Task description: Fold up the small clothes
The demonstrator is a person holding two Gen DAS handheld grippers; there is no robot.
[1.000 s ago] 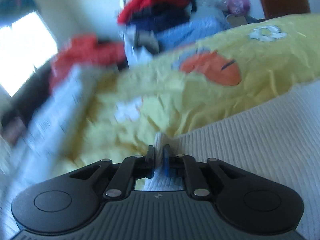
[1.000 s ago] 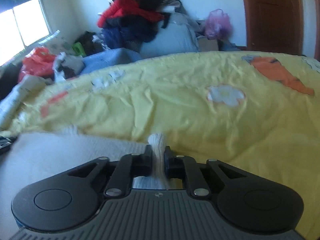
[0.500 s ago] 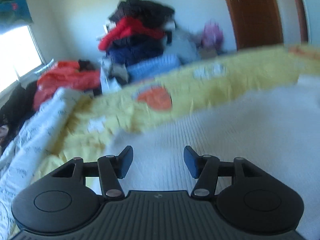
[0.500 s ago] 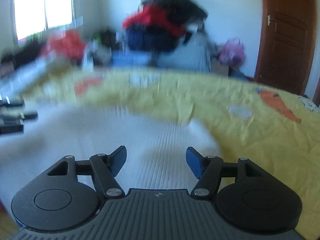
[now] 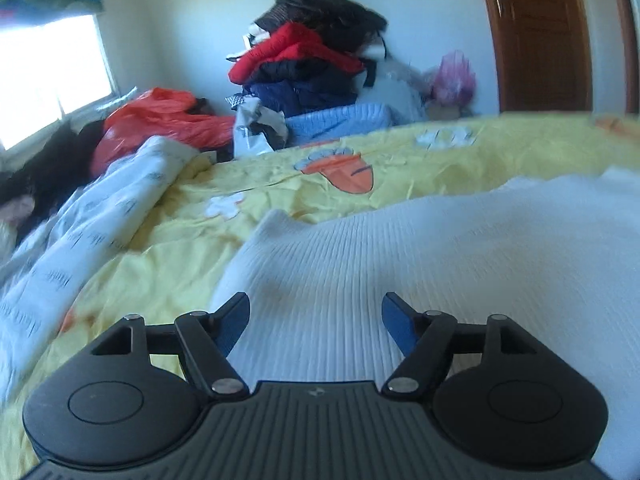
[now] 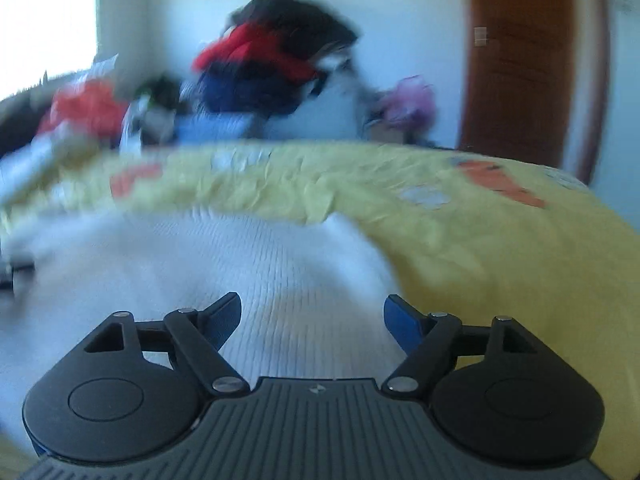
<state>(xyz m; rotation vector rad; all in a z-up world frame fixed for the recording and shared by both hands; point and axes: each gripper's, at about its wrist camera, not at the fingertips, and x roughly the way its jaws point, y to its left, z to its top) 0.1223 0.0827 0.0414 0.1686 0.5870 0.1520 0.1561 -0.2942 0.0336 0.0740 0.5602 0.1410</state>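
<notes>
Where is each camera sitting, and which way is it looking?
Left wrist: sits on the left gripper, looking forward over the white knit top on the yellow bedsheet; its open jaws show.
Right wrist: sits on the right gripper, looking forward over the same top; its open jaws show.
Both see the clothes pile and door.

No legible text, labels, brands or numbers in either view. Only a small embossed emblem stands on each gripper body, too small to read
</notes>
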